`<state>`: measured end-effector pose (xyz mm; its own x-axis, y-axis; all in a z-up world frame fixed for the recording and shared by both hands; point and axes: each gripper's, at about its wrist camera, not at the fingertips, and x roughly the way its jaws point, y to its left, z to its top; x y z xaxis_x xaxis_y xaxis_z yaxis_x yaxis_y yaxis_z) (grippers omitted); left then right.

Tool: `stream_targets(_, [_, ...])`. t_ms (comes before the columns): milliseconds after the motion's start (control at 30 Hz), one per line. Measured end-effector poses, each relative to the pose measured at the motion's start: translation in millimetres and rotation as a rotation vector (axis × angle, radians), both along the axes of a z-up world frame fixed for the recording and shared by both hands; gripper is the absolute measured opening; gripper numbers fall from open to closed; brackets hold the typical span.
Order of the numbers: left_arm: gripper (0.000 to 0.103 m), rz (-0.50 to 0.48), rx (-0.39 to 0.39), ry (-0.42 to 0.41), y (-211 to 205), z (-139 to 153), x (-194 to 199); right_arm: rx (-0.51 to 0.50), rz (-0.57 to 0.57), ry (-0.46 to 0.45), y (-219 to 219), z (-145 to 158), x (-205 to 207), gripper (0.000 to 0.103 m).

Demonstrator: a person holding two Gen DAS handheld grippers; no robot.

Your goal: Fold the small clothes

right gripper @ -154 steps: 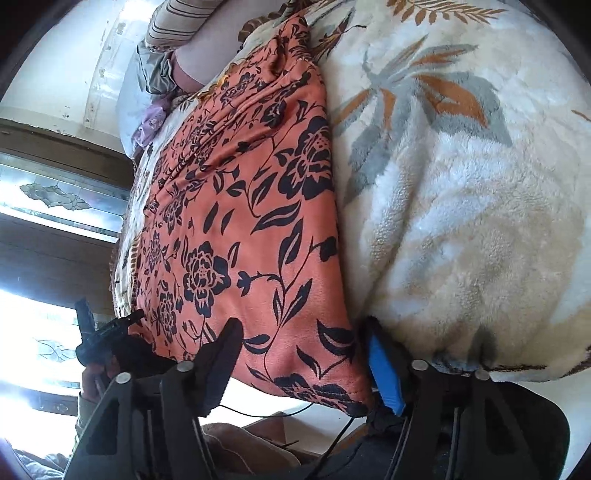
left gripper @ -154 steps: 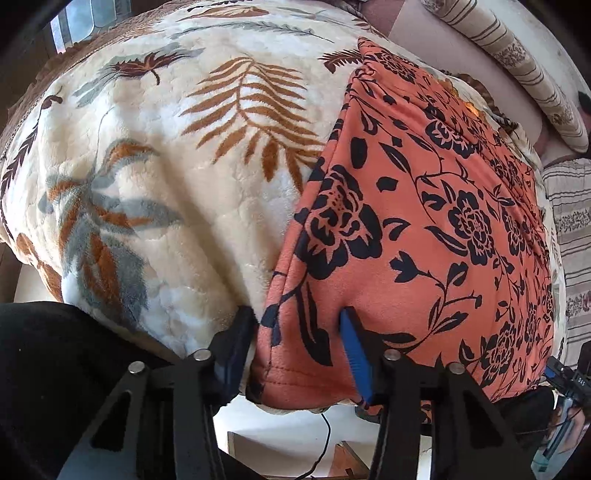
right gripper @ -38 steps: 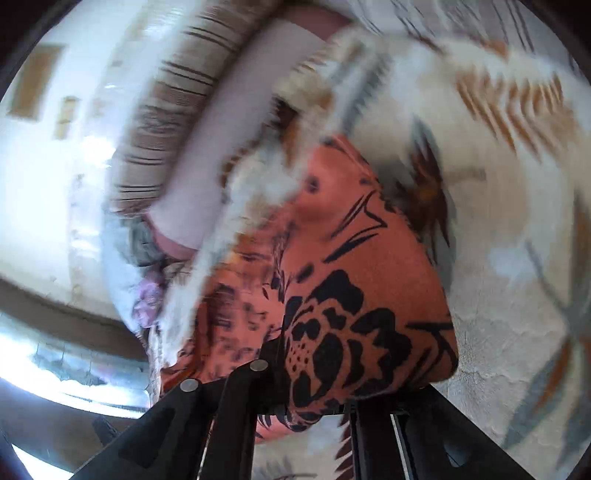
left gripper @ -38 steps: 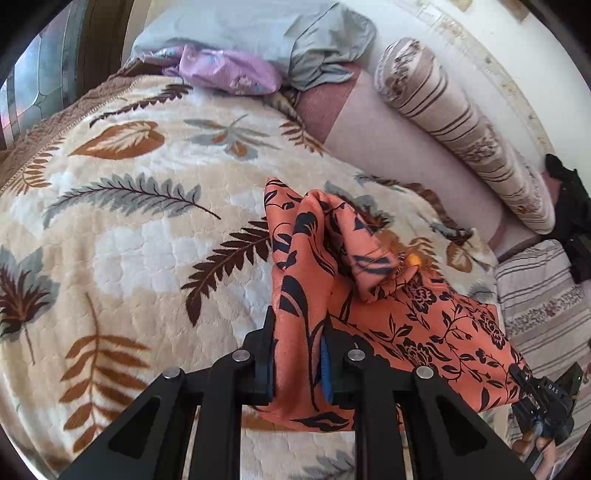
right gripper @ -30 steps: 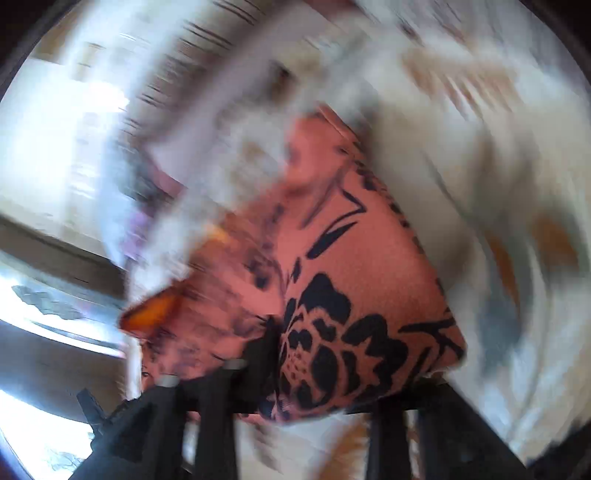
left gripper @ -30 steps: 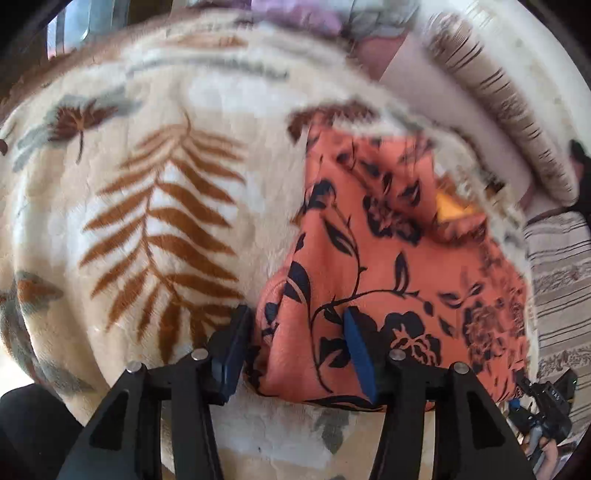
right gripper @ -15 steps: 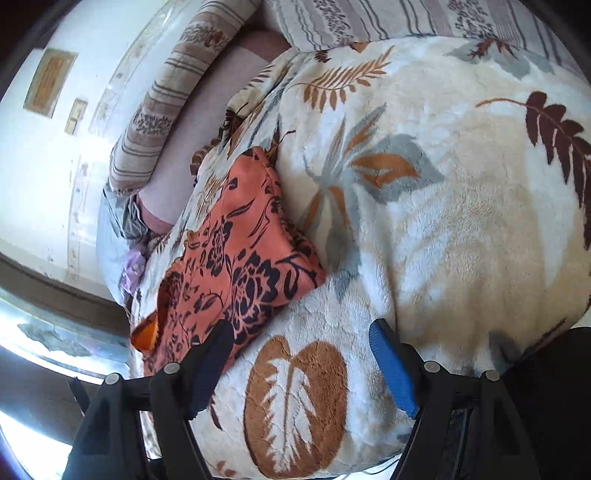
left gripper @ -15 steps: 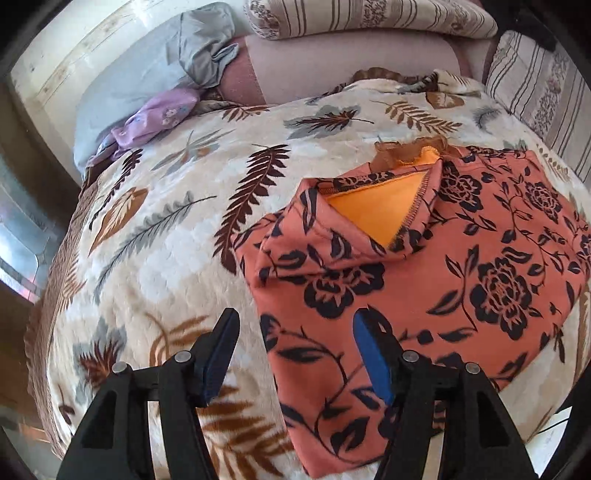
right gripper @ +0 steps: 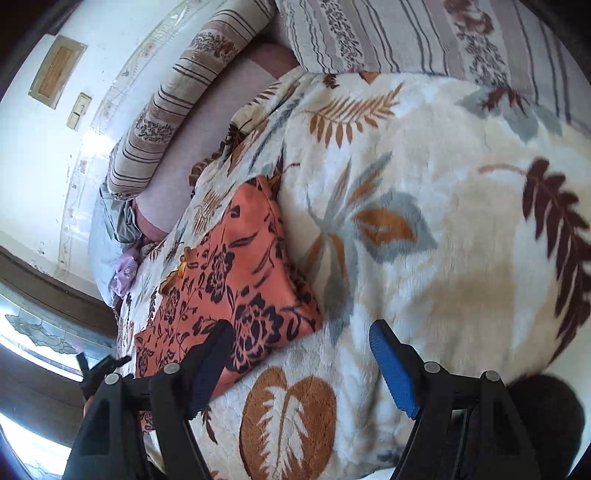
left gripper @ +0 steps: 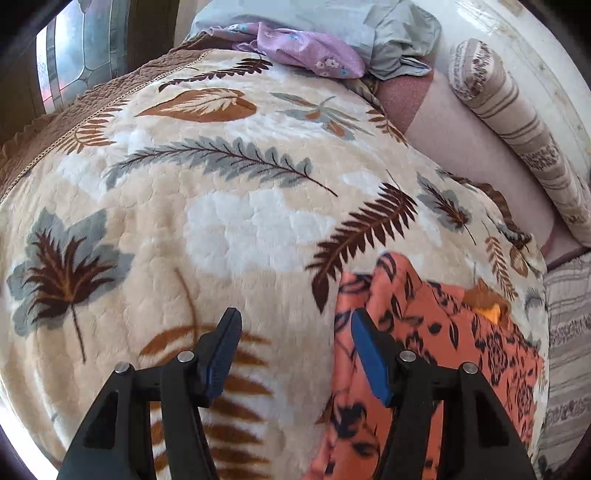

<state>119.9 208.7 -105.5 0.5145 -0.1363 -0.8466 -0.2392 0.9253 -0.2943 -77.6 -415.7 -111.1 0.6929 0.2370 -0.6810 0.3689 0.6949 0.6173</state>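
Note:
An orange garment with a black flower print [left gripper: 436,332] lies folded over on the leaf-patterned blanket [left gripper: 221,221]. A bit of its plain orange inside [left gripper: 493,313] shows at the far edge. My left gripper [left gripper: 295,350] is open and empty, just left of the garment's near corner. In the right wrist view the garment [right gripper: 236,280] lies left of centre. My right gripper [right gripper: 301,350] is open and empty above the blanket [right gripper: 443,258], just right of the garment's near edge.
Striped bolsters [left gripper: 517,110] [right gripper: 177,99] and a striped pillow [right gripper: 406,33] lie along the wall. A grey sheet [left gripper: 369,26] and a purple cloth [left gripper: 310,48] are heaped at the bed's far end. A stained-glass window [left gripper: 77,51] is at the left.
Both grippers had closed on the garment's near edge, carried it over in a fold and let go. Since half a second ago the left gripper has swung left and the right has moved slightly nearer.

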Motion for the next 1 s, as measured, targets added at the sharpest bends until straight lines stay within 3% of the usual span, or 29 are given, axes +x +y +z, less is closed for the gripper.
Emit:
stream_targets(100, [0.067,-0.094,-0.025,0.016,-11.2,-2.1,-42.6,0.003,0.020,-0.003,-4.8,1.4,21.8,0.079])
stream_targets(300, [0.068,-0.241,0.034,0.067,-50.5,-27.6,-83.1,0.014,0.102,0.032,7.6,-12.7,60.1,0.079])
stream_targets(333, [0.065,-0.246,0.071,0.058,-55.1,-30.4,-82.9,0.006,0.133,0.065,12.9,-18.7,66.7,0.079])
stream_targets(367, [0.050,-0.258,0.085,0.053,-59.1,-29.8,-81.7,-0.023,0.183,0.095,21.0,-22.5,73.4,0.072])
stream_targets(400, [0.026,-0.268,0.071,0.057,-61.8,-26.9,-79.4,-0.095,0.215,0.113,29.2,-19.9,77.2,0.046])
stream_targets(433, [0.024,-0.269,0.060,0.062,-64.5,-21.6,-78.0,-0.178,0.242,0.142,37.4,-15.8,80.3,0.036])
stream_targets(467, [0.024,-0.268,0.088,0.051,-67.9,-14.8,-77.9,-0.218,0.262,0.145,42.4,-10.5,81.4,0.037])
stream_targets(533, [0.025,-0.291,0.114,0.010,-72.7,-2.6,-78.3,-0.197,0.273,0.125,41.1,-2.8,81.9,0.040])
stream_targets(567, [0.036,-0.294,0.111,-0.004,-72.6,0.8,-78.4,-0.158,0.269,0.118,35.9,-1.4,83.1,0.055])
stream_targets(600, [0.056,-0.299,0.103,-0.014,-70.9,3.4,-76.9,-0.122,0.252,0.104,29.8,0.3,83.5,0.077])
stream_targets(667, [0.071,-0.297,0.100,-0.052,-66.5,10.0,-72.2,-0.085,0.188,0.057,16.4,8.1,85.5,0.085])
stream_targets(733, [0.071,-0.285,0.123,-0.084,-62.9,18.9,-63.1,-0.054,0.173,0.032,7.3,13.5,95.0,0.085])
stream_targets(867, [0.071,-0.298,0.088,-0.115,-60.7,27.7,-23.5,-0.017,0.193,0.007,-2.1,13.7,132.7,0.085])
stream_targets(1000, [0.071,-0.317,0.087,-0.070,-67.6,13.9,26.0,0.030,0.186,0.051,-7.8,-4.9,170.2,0.085])
